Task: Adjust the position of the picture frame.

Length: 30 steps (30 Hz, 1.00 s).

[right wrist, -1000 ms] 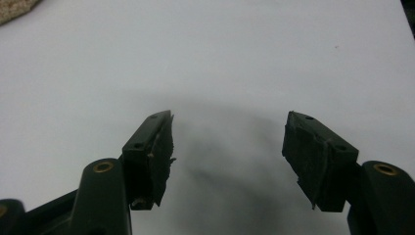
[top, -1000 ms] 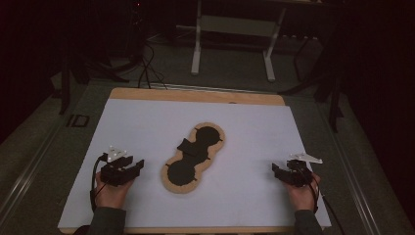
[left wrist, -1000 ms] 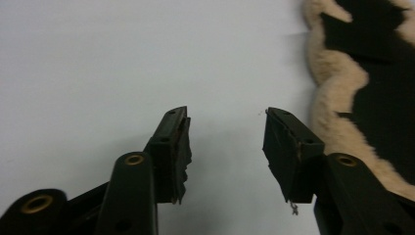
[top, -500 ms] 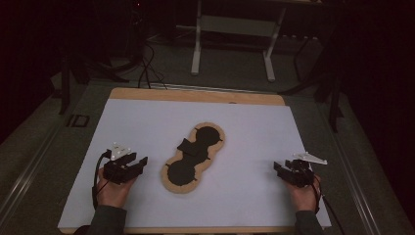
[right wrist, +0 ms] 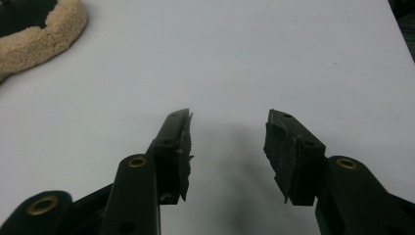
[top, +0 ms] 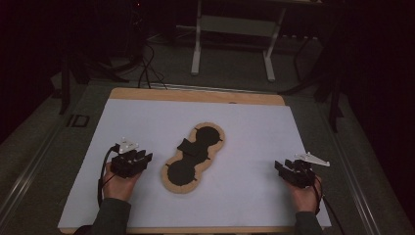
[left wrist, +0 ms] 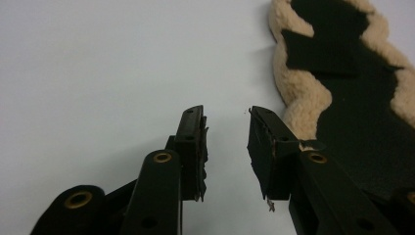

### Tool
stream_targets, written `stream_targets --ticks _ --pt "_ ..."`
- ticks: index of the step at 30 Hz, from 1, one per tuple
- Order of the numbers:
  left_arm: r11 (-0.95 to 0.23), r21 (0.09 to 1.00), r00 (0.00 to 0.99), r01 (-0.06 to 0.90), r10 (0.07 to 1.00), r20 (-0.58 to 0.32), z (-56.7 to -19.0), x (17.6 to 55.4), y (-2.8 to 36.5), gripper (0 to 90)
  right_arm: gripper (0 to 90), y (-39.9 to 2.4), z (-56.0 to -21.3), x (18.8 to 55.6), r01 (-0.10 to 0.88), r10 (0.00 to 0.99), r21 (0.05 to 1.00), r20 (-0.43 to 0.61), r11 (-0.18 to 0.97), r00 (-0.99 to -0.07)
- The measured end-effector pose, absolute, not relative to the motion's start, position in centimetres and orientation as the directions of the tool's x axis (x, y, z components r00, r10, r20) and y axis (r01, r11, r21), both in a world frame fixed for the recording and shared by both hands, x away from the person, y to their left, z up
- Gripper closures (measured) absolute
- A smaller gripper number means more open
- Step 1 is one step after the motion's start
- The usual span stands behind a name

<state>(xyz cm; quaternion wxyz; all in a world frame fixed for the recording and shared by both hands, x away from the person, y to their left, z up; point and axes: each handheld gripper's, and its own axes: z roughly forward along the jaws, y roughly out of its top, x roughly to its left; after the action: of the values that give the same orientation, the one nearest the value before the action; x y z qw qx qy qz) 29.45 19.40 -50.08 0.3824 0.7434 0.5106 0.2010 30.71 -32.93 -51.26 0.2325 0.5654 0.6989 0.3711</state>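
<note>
A figure-eight pad, black inside with a tan fleece rim, lies at the middle of the white sheet, a black flap folded across its waist. My left gripper rests on the sheet left of the pad and points at it. In the left gripper view the left gripper is open with nothing between its jaws, which have just been closing, and the fleece rim runs along the right jaw. At the sheet's right, my right gripper is open, and in its own view the right gripper also has empty jaws that have just been closing.
The white sheet covers a wooden table. Behind the table stands a metal frame, with cables on the dark floor. In the right gripper view the pad's fleece end shows at the top left.
My left gripper has shifted a little up the sheet toward the pad, and its jaws stand narrower. The right gripper has stayed in place, its jaws a bit narrower.
</note>
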Motion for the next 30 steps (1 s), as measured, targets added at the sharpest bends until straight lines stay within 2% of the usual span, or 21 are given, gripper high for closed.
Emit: stream_targets --ticks 5,14,30 --pt "-0.215 0.768 0.448 0.603 0.888 -0.104 -50.8 29.8 18.6 74.1 52.2 -32.8 -51.3 30.7 0.619 0.962 0.779 0.086 0.096 -0.258" --pt "-0.236 0.781 0.481 0.579 0.872 -0.093 -51.3 29.6 18.1 89.7 52.2 -32.2 -51.3 30.7 0.619 0.959 0.775 0.067 0.124 -0.276" --pt "-0.344 0.720 0.551 0.603 0.832 -0.065 -52.8 29.7 16.2 90.0 51.5 -32.2 -51.3 30.7 0.621 0.955 0.773 0.071 0.130 -0.288"
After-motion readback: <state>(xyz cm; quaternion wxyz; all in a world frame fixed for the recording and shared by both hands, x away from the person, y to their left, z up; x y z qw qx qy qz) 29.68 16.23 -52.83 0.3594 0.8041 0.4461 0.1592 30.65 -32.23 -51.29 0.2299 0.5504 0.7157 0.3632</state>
